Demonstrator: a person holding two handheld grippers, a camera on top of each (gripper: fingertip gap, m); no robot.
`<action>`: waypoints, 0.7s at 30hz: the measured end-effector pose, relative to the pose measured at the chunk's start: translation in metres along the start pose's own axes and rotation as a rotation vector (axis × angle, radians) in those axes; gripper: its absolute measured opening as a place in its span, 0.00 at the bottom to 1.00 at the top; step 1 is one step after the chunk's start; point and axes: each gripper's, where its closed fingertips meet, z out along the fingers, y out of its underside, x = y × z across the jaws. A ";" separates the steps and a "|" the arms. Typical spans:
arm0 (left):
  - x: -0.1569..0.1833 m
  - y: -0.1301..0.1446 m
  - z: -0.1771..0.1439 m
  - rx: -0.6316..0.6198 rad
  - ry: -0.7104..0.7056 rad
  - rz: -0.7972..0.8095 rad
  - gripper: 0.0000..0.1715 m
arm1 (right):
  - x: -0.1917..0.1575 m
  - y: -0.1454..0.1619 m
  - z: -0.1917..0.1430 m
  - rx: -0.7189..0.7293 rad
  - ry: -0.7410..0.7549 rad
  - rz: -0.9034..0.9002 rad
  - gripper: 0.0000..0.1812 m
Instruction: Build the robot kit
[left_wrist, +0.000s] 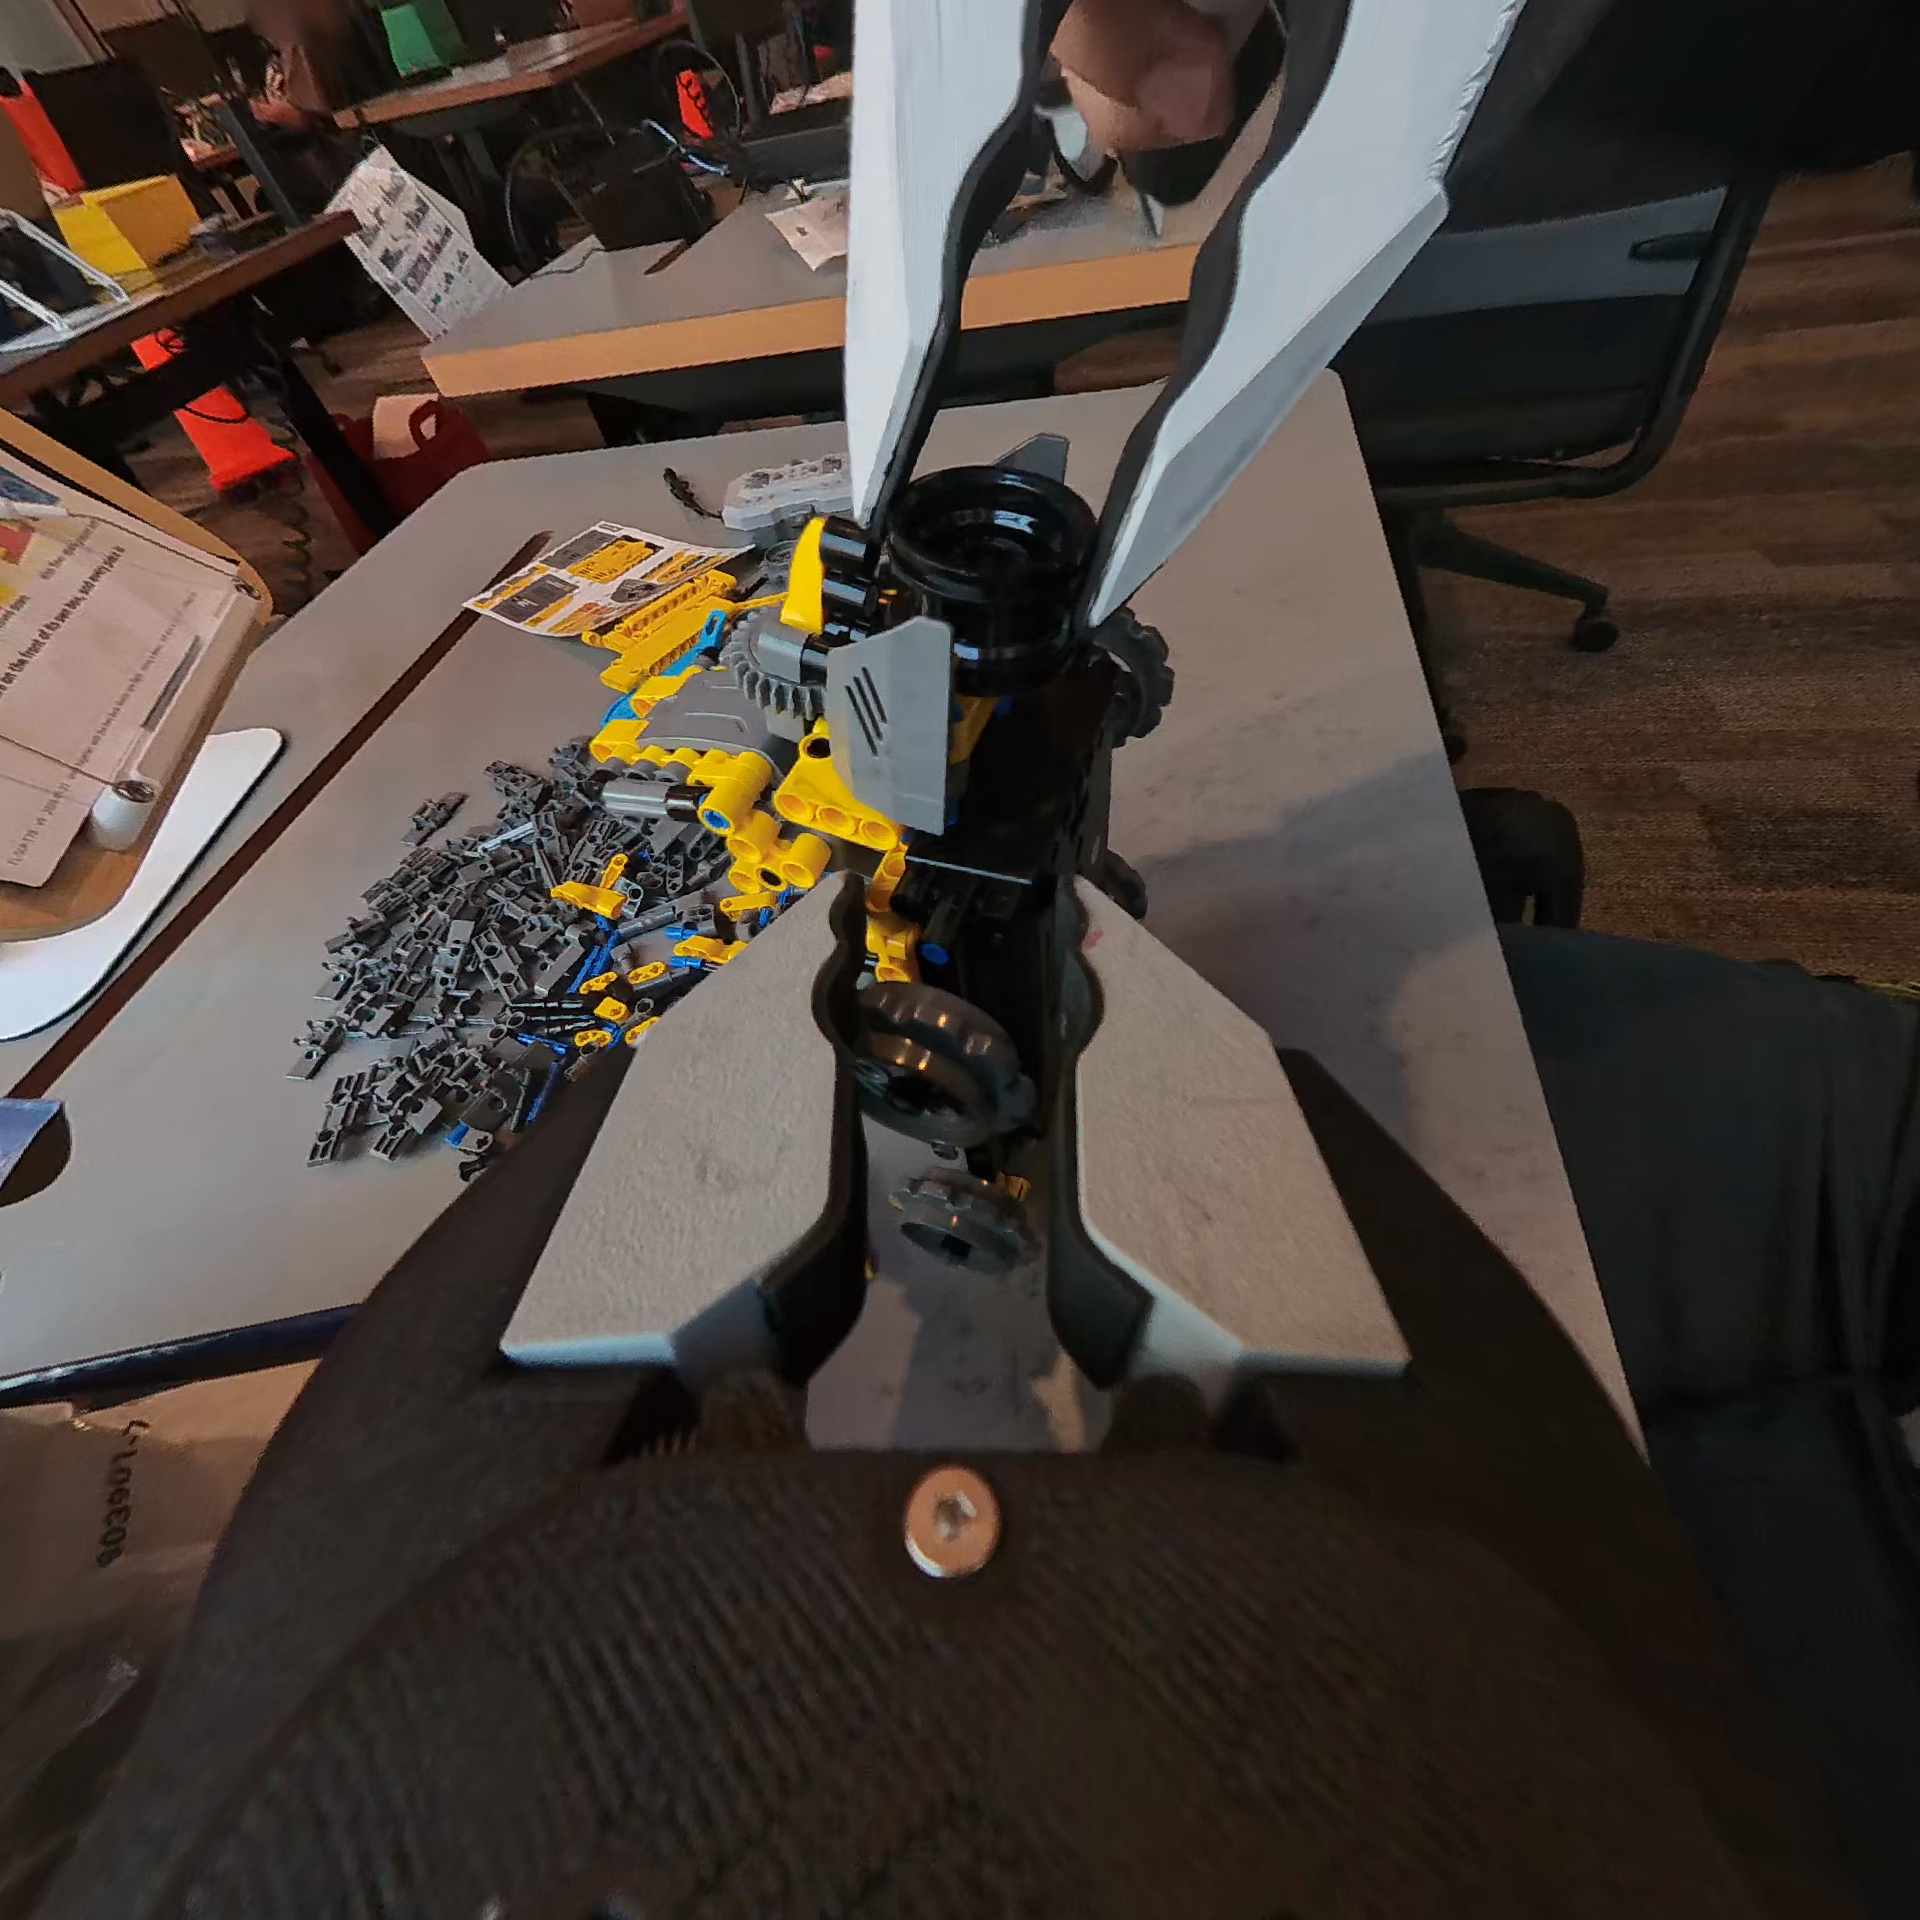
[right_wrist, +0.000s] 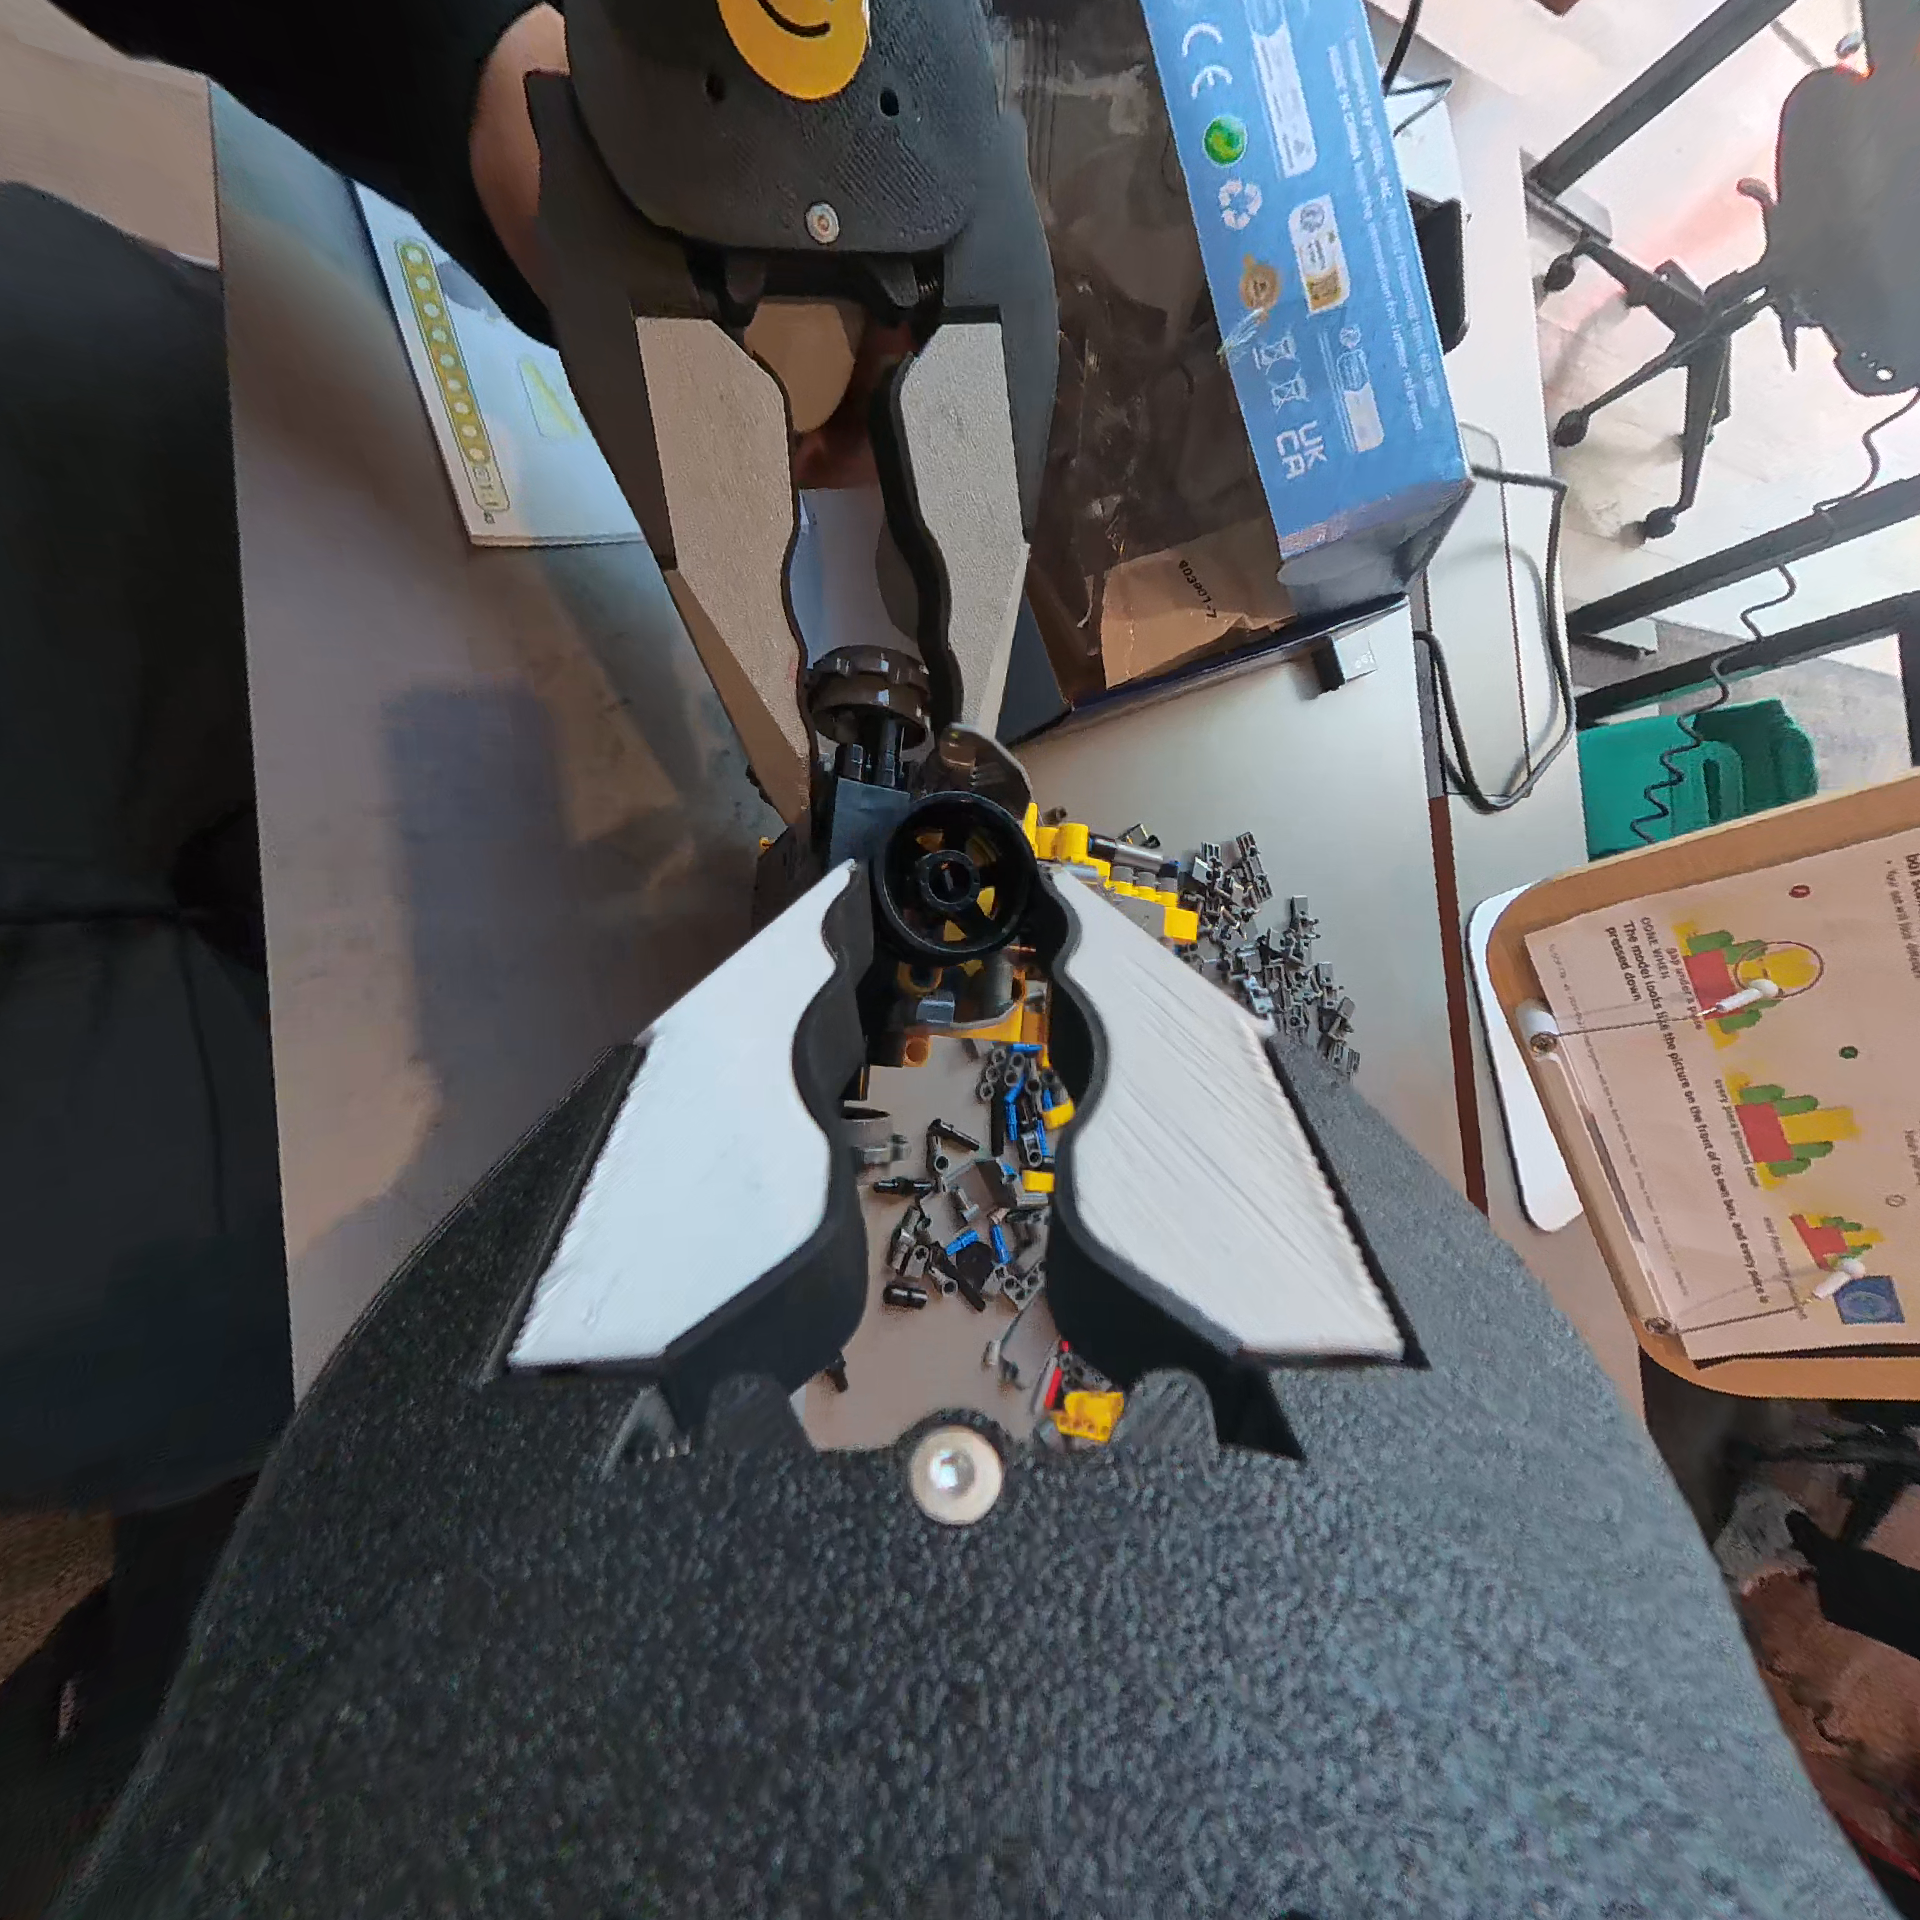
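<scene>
Gripping: a black and yellow brick-built model (left_wrist: 935, 748) is being held upright over the table (left_wrist: 1299, 727) from two ends, apparently to steady it.
Left tongs (left_wrist: 956, 914): being closed on the model's near black frame, above a dark grey toothed wheel (left_wrist: 935, 1049).
Right tongs (right_wrist: 951, 883): being closed around the glossy black wheel rim (right_wrist: 951, 883) at the model's top.
Loose pieces (left_wrist: 488, 956): small grey, blue and yellow plastic parts are being left heaped on the table, left of the model.
Surfaces: tong faces are matte, ribbed white plastic; the table is smooth grey.

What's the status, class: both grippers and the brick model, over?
Left gripper shut on the black-and-yellow model. Right gripper shut on its black wheel rim. Loose grey pieces heaped beside it on the table.
</scene>
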 end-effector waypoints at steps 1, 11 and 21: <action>0.000 0.000 0.000 -0.004 0.000 0.006 0.19 | 0.000 0.000 0.000 -0.021 -0.007 -0.006 0.16; -0.001 0.000 0.000 0.011 -0.007 0.004 0.19 | 0.001 0.001 0.001 -0.169 -0.041 -0.069 0.16; -0.004 0.001 0.002 0.048 -0.016 -0.010 0.19 | 0.010 0.005 0.004 -0.063 -0.118 0.155 0.16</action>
